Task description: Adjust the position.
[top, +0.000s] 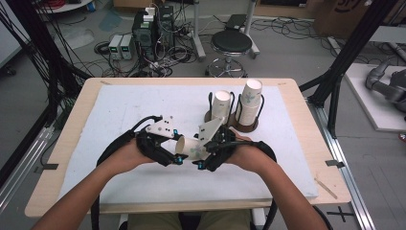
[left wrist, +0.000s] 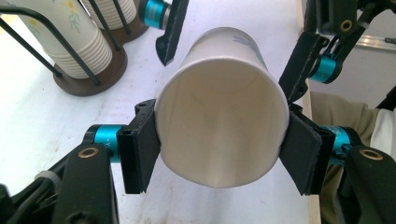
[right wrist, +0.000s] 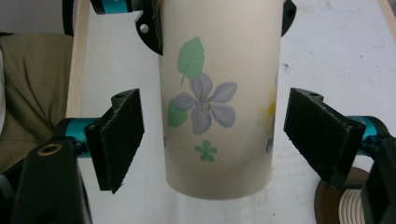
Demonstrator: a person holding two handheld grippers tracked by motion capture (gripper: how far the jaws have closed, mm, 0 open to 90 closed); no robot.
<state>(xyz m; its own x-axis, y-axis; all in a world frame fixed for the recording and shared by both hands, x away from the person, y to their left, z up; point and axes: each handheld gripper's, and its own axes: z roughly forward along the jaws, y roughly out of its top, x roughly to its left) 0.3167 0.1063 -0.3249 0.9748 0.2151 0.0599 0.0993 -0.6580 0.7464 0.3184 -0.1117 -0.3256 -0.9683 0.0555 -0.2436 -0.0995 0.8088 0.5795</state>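
Note:
A white paper cup [top: 190, 146] printed with flowers lies on its side in the air between my two grippers, low over the white mat. My left gripper [left wrist: 219, 154] is shut on the cup [left wrist: 219, 126] near its open rim, one pad pressed to each side. My right gripper [right wrist: 217, 135] is open around the closed end of the cup [right wrist: 219, 93], with a small gap between each pad and the wall. In the high view the left gripper [top: 177, 155] and right gripper [top: 201, 160] face each other at the middle front of the table.
Two wire cup holders on round wooden bases stand behind the grippers, each with a stack of paper cups [top: 221, 106] [top: 249, 105]. One stack [left wrist: 70, 42] is close at the left gripper's upper left. The wooden table edge [top: 306, 129] runs along the right.

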